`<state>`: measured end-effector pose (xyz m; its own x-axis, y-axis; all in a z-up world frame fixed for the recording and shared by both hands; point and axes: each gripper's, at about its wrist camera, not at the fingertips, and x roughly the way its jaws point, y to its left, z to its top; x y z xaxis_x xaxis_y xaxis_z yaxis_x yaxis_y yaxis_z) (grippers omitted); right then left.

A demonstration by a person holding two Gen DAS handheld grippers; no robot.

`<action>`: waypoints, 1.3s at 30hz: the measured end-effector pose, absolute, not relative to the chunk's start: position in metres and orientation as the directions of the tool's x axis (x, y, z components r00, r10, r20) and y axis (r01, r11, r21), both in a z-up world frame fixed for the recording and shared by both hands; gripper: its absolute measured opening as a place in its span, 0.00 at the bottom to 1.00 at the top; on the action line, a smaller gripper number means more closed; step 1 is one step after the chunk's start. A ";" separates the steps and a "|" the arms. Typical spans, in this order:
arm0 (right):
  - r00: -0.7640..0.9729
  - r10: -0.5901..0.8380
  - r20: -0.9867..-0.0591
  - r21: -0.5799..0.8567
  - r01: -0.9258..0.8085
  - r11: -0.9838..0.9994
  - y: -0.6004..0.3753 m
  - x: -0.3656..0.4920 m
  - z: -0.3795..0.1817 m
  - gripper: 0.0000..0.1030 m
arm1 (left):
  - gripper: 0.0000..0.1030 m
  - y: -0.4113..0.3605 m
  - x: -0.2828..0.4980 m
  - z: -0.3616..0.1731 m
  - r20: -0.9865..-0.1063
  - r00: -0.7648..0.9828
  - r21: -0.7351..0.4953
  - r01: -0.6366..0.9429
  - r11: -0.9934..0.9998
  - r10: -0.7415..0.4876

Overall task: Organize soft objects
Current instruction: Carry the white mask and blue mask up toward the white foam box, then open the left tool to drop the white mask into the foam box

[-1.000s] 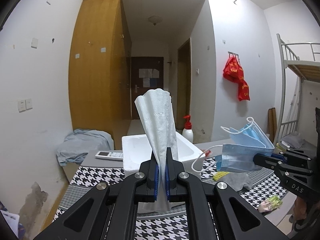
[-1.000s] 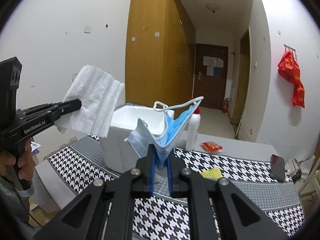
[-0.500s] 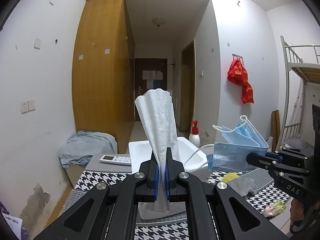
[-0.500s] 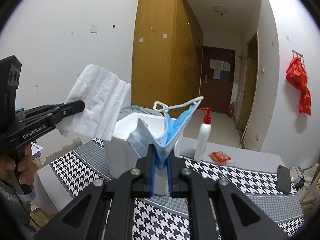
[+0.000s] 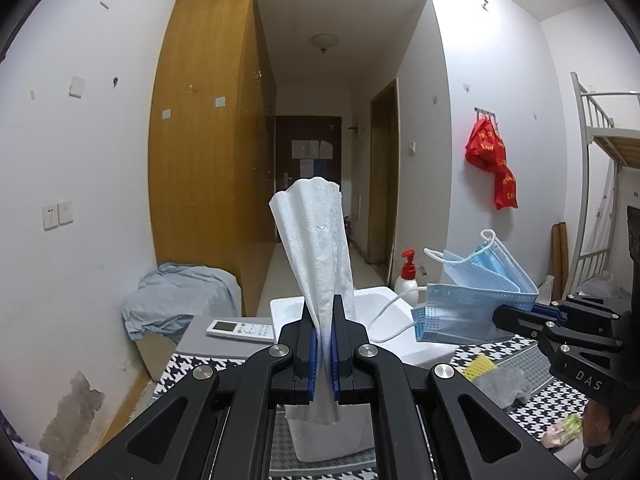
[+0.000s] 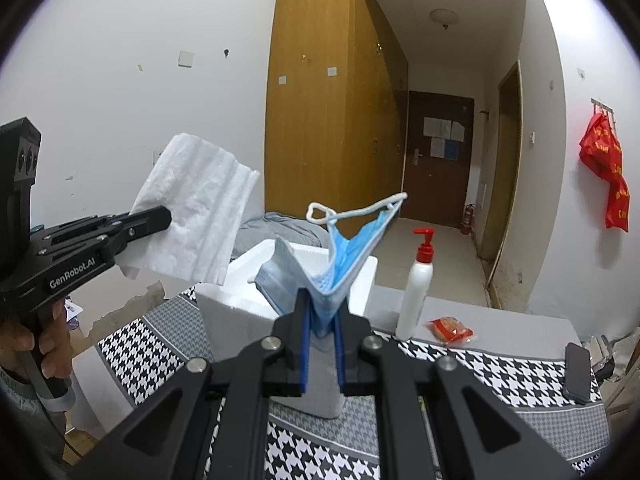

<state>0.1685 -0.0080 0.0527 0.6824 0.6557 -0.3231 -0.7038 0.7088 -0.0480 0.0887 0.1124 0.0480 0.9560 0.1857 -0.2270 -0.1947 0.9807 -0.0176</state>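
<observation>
- Both grippers have risen higher above the white foam box (image 6: 240, 280) on the houndstooth tablecloth (image 6: 500, 364).
- Left gripper (image 5: 323, 312) clamps a white tissue (image 5: 316, 240), fanned upward.
- Right gripper (image 6: 322, 312) pinches the blue face mask (image 6: 344, 256), beside the tissue.

The room is softly lit from the ceiling lamp (image 5: 324, 42), both pictures look sharp, and the edges bend round with dark corners.
</observation>
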 end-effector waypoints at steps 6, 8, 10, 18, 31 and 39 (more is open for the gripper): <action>0.680 0.657 -0.324 -0.046 -0.705 0.707 0.001 0.178 0.055 0.13 | 0.05 0.120 0.104 0.045 -0.248 0.953 -0.031 -0.187 0.982 0.174; 0.679 0.656 -0.329 -0.048 -0.706 0.707 0.005 0.180 0.054 0.13 | 0.05 0.122 0.110 0.044 -0.258 0.952 -0.032 -0.181 0.983 0.167; 0.679 0.654 -0.332 -0.049 -0.705 0.707 0.007 0.183 0.054 0.13 | 0.05 0.124 0.116 0.042 -0.272 0.949 -0.035 -0.176 0.984 0.160; 0.682 0.641 -0.352 -0.033 -0.693 0.720 0.013 0.198 0.051 0.13 | 0.05 0.130 0.141 0.036 -0.310 0.941 -0.043 -0.153 0.987 0.133; 0.717 0.596 -0.362 -0.026 -0.647 0.762 0.001 0.211 0.047 0.13 | 0.05 0.131 0.183 0.020 -0.399 0.914 -0.055 -0.106 0.993 0.076; 0.724 0.583 -0.370 -0.022 -0.634 0.773 -0.002 0.214 0.046 0.13 | 0.06 0.129 0.199 0.014 -0.438 0.896 -0.043 -0.101 0.994 0.072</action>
<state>0.2145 -0.0021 0.0458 0.7236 0.5826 -0.3702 -0.6339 0.7731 -0.0224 0.1989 0.1285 0.0138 0.8962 0.0720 -0.4377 -0.1008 0.9940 -0.0430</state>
